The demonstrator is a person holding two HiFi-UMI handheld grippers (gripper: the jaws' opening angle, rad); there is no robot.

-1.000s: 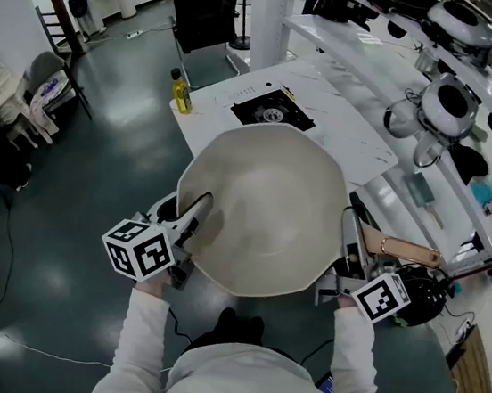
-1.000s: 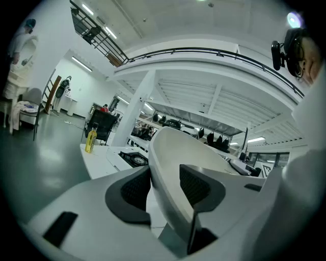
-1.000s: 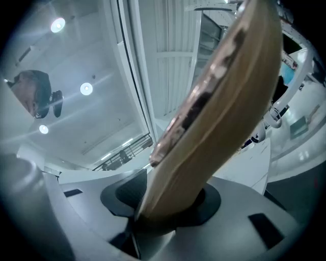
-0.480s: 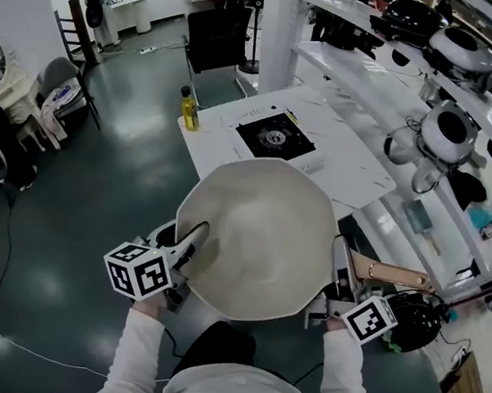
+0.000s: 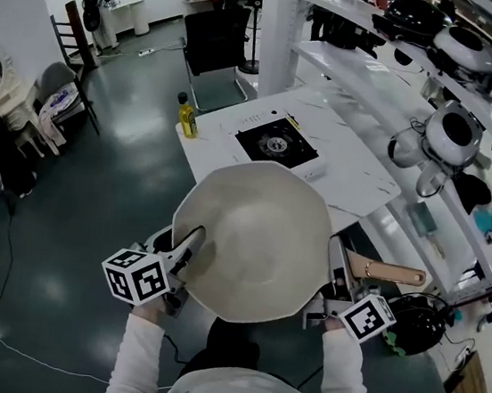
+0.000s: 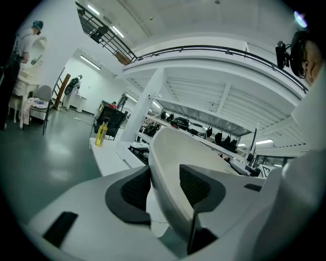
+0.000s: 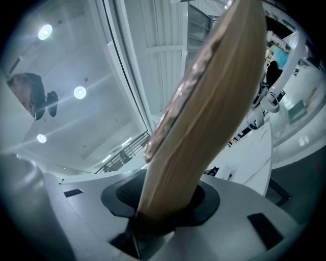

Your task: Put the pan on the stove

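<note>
**Over the floor, short of the bench: pan gripped on both sides**

Closest to the person, at chest height, the left gripper (image 5: 192,240) had its fingers (image 6: 133,187) clamped on the near left rim of the pan (image 5: 255,233). One dark pad sat on the outer wall and the other on the inner face. The pale rim (image 6: 168,150) filled the gap between them, so the fingers stood fairly wide yet firmly closed on it. This gripper pointed forward and slightly down, with its marker cube (image 5: 137,276) toward the person and a white sleeve (image 5: 137,357) behind it.

On the other side, the right gripper (image 5: 336,264) had its fingers (image 7: 121,194) clenched round the base of the pan's wooden handle (image 7: 204,117). In the right gripper view the handle rose straight out from between the pads. This gripper tilted a little upward, and its marker cube (image 5: 367,317) lay at the person's right.

The pan hung level between the two grippers with its cream inside facing up. It was over the dark floor, with its far edge overlapping the near end of the white bench (image 5: 357,174) in the head view.

Farther on, the black stove (image 5: 277,141) lay on the bench, apart from the pan. A yellow bottle (image 5: 185,116) stood at the bench's left corner. Beyond it, shelves (image 5: 362,67) of appliances ran along the right.
</note>
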